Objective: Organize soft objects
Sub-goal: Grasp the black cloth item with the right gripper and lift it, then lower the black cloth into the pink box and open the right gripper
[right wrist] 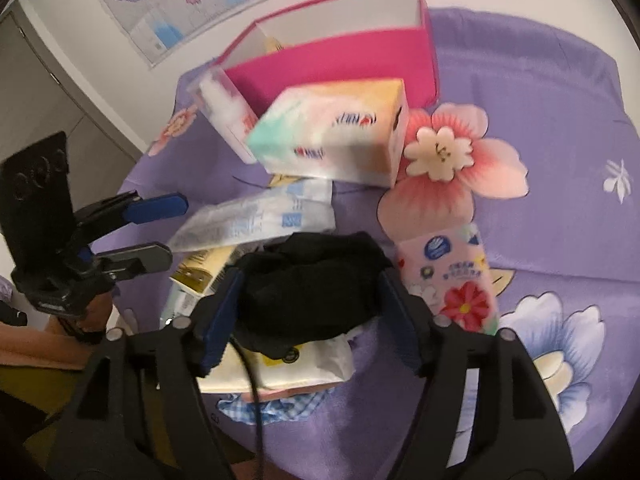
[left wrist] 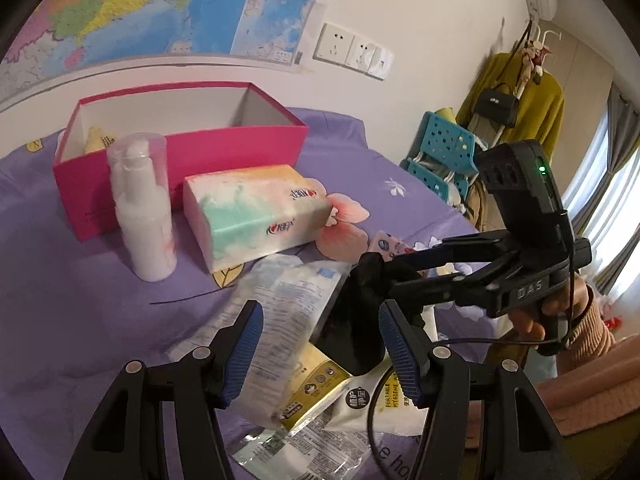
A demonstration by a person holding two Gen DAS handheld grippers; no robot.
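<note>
A black soft bundle lies on a pile of packets, between the pads of my right gripper, whose jaws stand wide; its sides reach both pads. From the left wrist view the same bundle sits at the right gripper's tips. My left gripper hangs open over a clear packet, gripping nothing. Under the bundle lie a yellow packet and a white wipes pack. A pastel tissue pack lies before the open pink box. A small pink tissue pack lies to the right.
A white pump bottle stands in front of the pink box's left end. Everything rests on a purple flowered sheet. A blue perforated rack and a coat stand are beyond the bed's far right. A black cable runs over the pile.
</note>
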